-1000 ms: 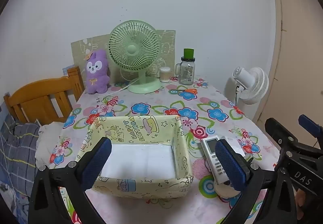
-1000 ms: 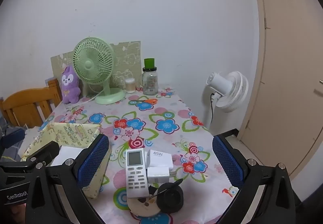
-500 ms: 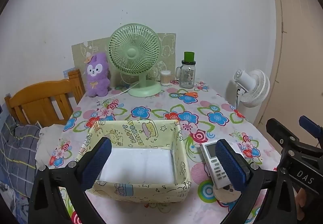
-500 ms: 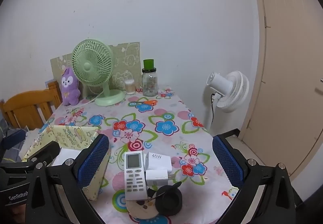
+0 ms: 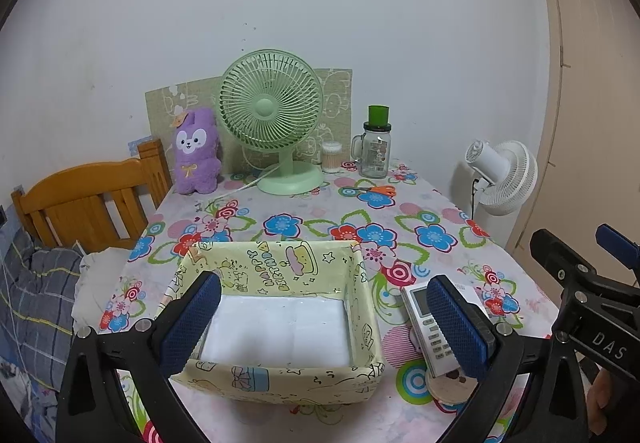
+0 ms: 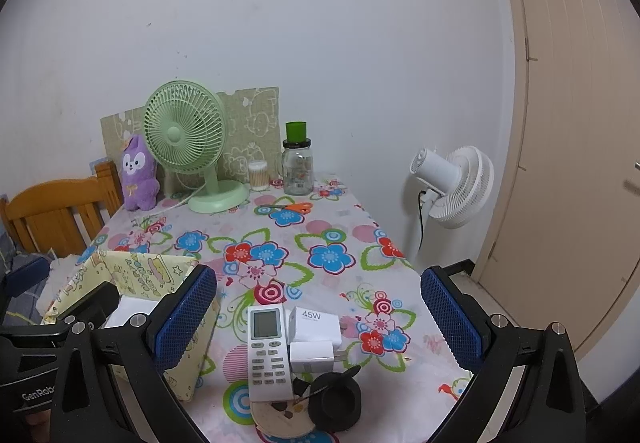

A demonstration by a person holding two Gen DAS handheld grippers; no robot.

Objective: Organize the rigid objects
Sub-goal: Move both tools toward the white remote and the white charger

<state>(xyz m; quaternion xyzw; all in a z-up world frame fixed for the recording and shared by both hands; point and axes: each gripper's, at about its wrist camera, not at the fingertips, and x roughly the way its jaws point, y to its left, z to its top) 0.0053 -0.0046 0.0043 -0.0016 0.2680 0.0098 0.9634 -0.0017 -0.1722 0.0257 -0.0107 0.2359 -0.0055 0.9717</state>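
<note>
Both grippers are held above the near table edge, jaws wide apart and empty: left gripper [image 5: 320, 323] over the yellow fabric storage box [image 5: 280, 379], right gripper [image 6: 318, 317] over the pile beside it. Nearest in that pile, a round black object [image 6: 334, 395] and a beige disc [image 6: 280, 421] are overlapped by the white remote control [image 6: 267, 353], which touches a white charger [image 6: 312, 357] and a 45W box [image 6: 316, 323]. A slip is judged likely if the remote is pinched while resting on the disc; neighbours could be dragged toward the edge. The box's soft wall could fold under a snagged finger. Farther back lie orange scissors [image 6: 286, 208], the glass jar [image 6: 298, 167] and green fan [image 6: 184, 139].
</note>
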